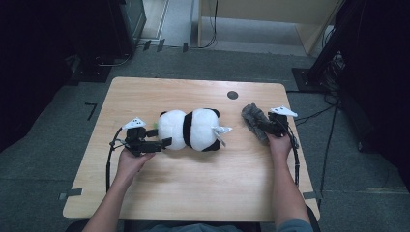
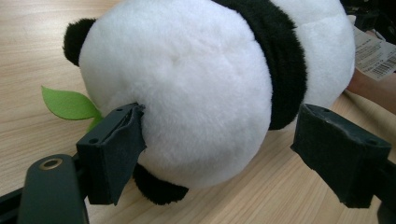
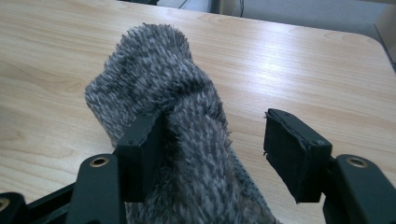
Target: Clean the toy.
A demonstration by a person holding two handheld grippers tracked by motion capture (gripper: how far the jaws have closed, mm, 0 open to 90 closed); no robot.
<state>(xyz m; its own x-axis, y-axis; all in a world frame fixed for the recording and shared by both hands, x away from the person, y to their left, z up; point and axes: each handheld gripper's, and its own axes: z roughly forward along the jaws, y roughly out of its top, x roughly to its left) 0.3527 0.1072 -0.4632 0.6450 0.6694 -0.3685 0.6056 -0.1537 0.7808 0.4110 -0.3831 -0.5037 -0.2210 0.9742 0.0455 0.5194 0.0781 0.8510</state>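
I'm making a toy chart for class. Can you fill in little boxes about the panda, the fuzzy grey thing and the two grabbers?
panda: lies on its side on the table, white with a black band
leaf: green, by the panda's head
tag: paper, on the panda's far end
grey cloth: fuzzy, bunched up at the table's right
left gripper: at the panda's head, one pad touching the fur, the other apart
right gripper: fingers astride the grey cloth, one pad apart from it
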